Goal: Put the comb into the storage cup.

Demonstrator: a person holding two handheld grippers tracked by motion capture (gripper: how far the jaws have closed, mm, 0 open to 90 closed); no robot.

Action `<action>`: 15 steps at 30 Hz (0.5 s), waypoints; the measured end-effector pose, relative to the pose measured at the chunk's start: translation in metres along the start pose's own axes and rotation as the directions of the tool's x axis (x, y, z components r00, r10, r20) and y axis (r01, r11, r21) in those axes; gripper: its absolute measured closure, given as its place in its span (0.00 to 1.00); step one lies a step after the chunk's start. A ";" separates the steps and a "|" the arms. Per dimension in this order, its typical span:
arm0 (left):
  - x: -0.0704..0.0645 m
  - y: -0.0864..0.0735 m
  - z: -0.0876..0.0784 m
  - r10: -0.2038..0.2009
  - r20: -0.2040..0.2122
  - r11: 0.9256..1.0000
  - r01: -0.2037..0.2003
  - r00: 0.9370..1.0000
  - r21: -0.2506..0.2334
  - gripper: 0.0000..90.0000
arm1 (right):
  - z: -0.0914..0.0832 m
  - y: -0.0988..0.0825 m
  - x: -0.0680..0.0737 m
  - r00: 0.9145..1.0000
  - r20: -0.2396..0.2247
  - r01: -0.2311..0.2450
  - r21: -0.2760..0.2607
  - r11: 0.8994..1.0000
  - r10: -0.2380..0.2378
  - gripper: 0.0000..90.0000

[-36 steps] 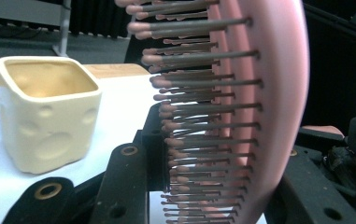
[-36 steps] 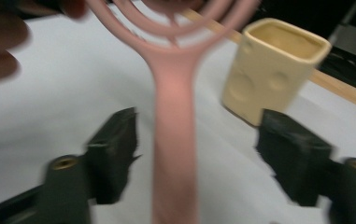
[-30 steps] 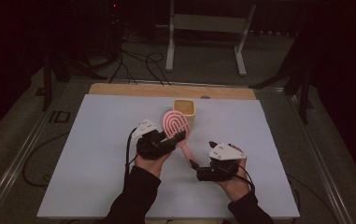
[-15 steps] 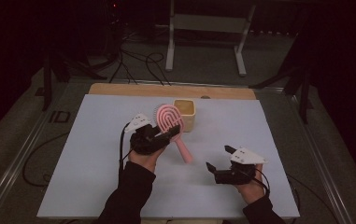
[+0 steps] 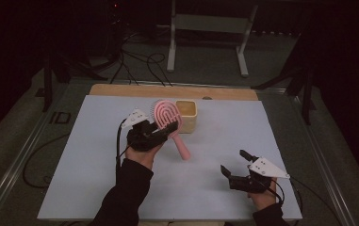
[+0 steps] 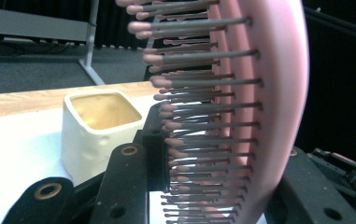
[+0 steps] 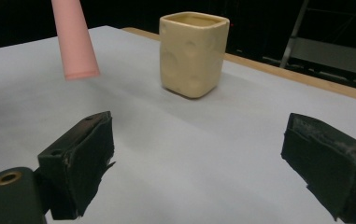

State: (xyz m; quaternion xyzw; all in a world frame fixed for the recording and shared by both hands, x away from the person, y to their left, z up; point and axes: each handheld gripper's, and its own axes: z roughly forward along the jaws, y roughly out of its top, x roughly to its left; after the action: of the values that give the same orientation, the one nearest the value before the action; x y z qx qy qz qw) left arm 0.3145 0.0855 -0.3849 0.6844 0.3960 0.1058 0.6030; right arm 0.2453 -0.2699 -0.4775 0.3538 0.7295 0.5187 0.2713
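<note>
A pink hairbrush [image 5: 167,116] is off the table, with my left gripper [image 5: 167,127] shut on its oval head. Its handle [image 5: 183,149] slants down toward the near right, the end just above the sheet. In the left gripper view the bristled head [image 6: 241,93] stands between the black jaws, bristles pointing left. A cream square cup [image 5: 186,115] stands upright right behind the brush head; the same cup [image 6: 96,128] shows past the left jaw. My right gripper [image 5: 233,162] hovers low at the near right, open and holding nothing. In its own view the right gripper [image 7: 203,154] faces the cup [image 7: 194,53] and the handle's end [image 7: 75,42].
A white sheet [image 5: 97,188] covers the table, with a strip of wood [image 5: 120,90] along the far edge. Beyond it a metal stand [image 5: 208,28] and cables [image 5: 134,59] lie on the dark floor. The near edge is close to both forearms.
My right gripper has drawn away from the brush handle's end, to the right and toward the near edge, sinking a little. The left gripper keeps the brush, its head now slightly farther back.
</note>
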 end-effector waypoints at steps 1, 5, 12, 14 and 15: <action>0.001 0.000 -0.001 -0.002 0.000 1.000 0.002 1.000 -0.003 0.72 | 0.000 0.000 0.000 1.000 0.000 0.000 0.000 1.000 0.000 0.10; 0.005 0.003 -0.003 -0.005 -0.001 1.000 0.005 1.000 -0.008 0.72 | -0.001 -0.002 -0.001 1.000 0.003 0.002 -0.014 1.000 -0.002 0.11; 0.013 0.011 -0.004 -0.003 0.004 1.000 0.003 1.000 -0.016 0.72 | -0.002 -0.007 -0.001 1.000 -0.005 0.000 -0.026 1.000 0.000 0.14; 0.013 0.012 -0.003 0.002 0.002 1.000 -0.002 1.000 -0.017 0.72 | -0.002 -0.008 0.000 1.000 -0.015 -0.003 -0.023 1.000 0.002 0.14; 0.014 0.012 -0.003 0.003 0.000 1.000 -0.003 1.000 -0.016 0.72 | -0.002 -0.008 0.000 1.000 -0.015 -0.003 -0.023 1.000 0.002 0.14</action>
State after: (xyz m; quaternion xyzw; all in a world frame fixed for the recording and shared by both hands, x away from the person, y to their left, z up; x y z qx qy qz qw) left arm 0.3269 0.0977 -0.3775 0.6803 0.3938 0.1098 0.6083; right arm 0.2426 -0.2728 -0.4846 0.3476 0.7251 0.5301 0.2690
